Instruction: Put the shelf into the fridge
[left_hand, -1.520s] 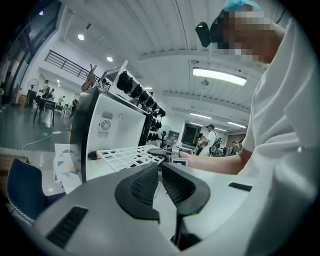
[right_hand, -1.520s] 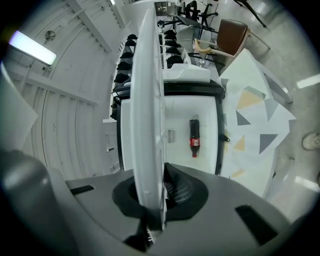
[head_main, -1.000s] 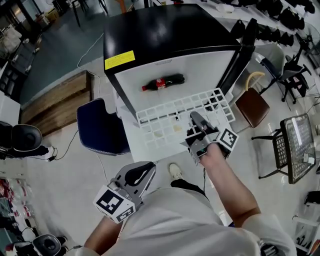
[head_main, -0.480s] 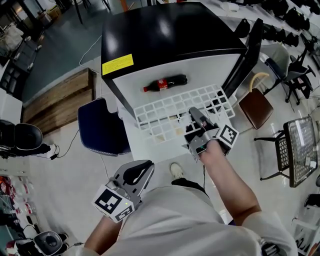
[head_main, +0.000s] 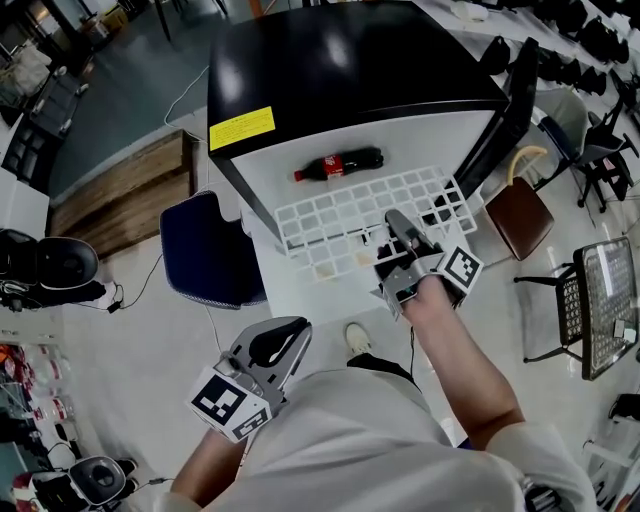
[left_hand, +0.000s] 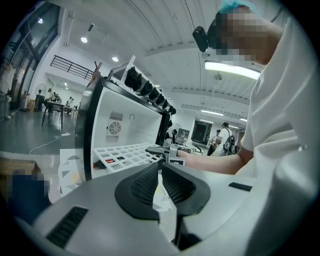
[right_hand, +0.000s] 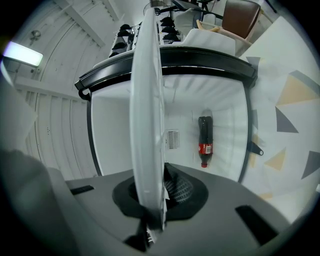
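shelf (head_main: 330, 215) | near edge clamped in right hand-held gripper (head_main: 397, 220) | far edge at fridge (head_main: 340, 60) mouth

Cola bottle (head_main: 338, 163), blue chair (head_main: 205, 250), perhaps brown stool (head_main: 518, 217)

1. shelf (right_hand: 146, 100): edge-on in the right gripper view, we lose its far end past the top edge; it hides 1 pad of the right gripper (right_hand: 159, 184).
2. bottle (head_main: 338, 164), head view centre: label too small to read.
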